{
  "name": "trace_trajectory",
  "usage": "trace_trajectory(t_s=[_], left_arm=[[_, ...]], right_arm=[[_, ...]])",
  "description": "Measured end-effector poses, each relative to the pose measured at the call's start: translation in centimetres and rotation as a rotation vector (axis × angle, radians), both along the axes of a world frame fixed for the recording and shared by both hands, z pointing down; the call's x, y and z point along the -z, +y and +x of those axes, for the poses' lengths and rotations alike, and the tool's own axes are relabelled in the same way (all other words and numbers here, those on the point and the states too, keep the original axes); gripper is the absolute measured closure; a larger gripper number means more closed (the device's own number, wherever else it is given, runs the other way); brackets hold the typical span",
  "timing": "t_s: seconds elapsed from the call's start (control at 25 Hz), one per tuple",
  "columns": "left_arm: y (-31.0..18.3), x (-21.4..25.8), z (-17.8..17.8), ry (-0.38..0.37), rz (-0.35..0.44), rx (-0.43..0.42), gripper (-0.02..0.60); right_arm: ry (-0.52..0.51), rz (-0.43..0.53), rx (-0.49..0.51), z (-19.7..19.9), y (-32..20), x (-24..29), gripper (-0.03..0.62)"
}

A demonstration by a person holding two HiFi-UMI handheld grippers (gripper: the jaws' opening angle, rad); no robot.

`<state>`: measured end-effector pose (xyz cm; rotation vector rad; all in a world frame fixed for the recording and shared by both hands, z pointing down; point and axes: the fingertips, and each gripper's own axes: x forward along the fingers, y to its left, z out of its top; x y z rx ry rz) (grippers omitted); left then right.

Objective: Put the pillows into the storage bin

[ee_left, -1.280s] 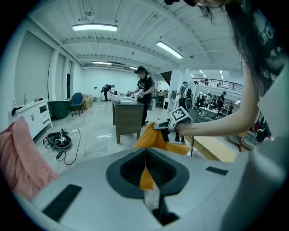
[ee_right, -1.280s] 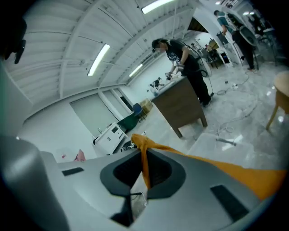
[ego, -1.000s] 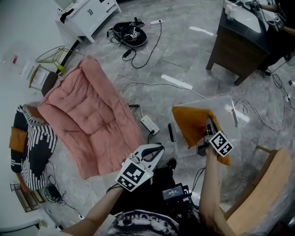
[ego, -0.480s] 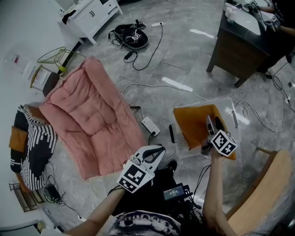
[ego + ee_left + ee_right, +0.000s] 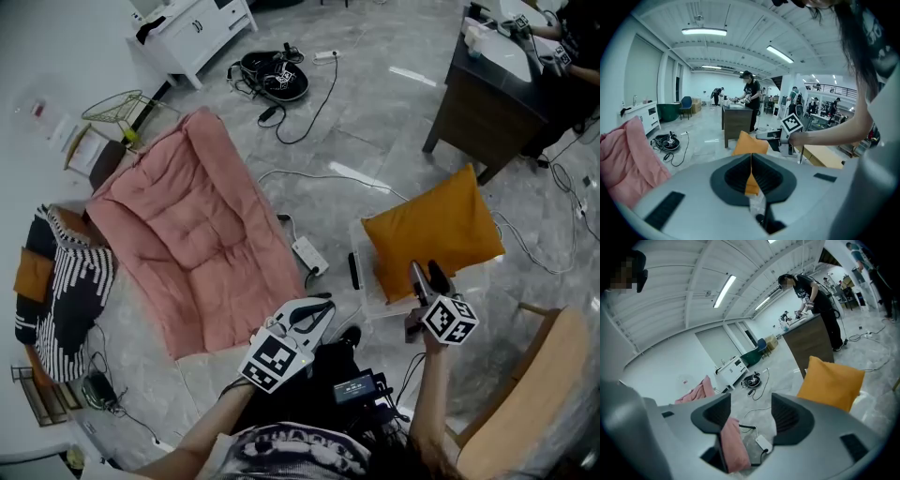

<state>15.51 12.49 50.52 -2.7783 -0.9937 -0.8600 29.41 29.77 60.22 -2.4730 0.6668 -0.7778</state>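
An orange pillow (image 5: 433, 234) lies across the top of the clear storage bin (image 5: 368, 286), standing out over its far edge. My right gripper (image 5: 427, 277) hovers just short of the pillow's near edge. Its jaws have just been opening, then closing a little, and they stand open with nothing between them. In the right gripper view the pillow (image 5: 832, 380) is off to the right of the jaws. My left gripper (image 5: 317, 309) is shut and empty, held low by my body. A big pink cushion (image 5: 192, 234) lies on the floor at the left. A black-and-white striped pillow (image 5: 70, 291) lies beyond it.
A white power strip (image 5: 307, 253) and loose cables lie on the floor between the pink cushion and the bin. A dark wooden table (image 5: 483, 103) stands behind the bin, a wooden chair (image 5: 525, 394) at the near right, and a white cabinet (image 5: 192, 28) at the far left.
My right gripper has opened, let go of the orange pillow and drawn back toward me and upward. The pillow now lies spread over the bin. My left gripper has shifted slightly.
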Motion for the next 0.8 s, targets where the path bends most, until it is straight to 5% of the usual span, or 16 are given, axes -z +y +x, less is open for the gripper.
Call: trace_trajectory(t_s=[0.28,0.8], left_arm=[[-3.0,0.9,-4.0,0.019,-0.007,0.011,0.568],[-15.1,1.5,-17.3,0.053,-0.031,0.137,0.568]], right_arm=[[0.034,0.01,0.09,-6.1,-5.2,3.0,0.349],[0.136,-0.059,0.256,-22.2,-18.0,8.5,0.386]])
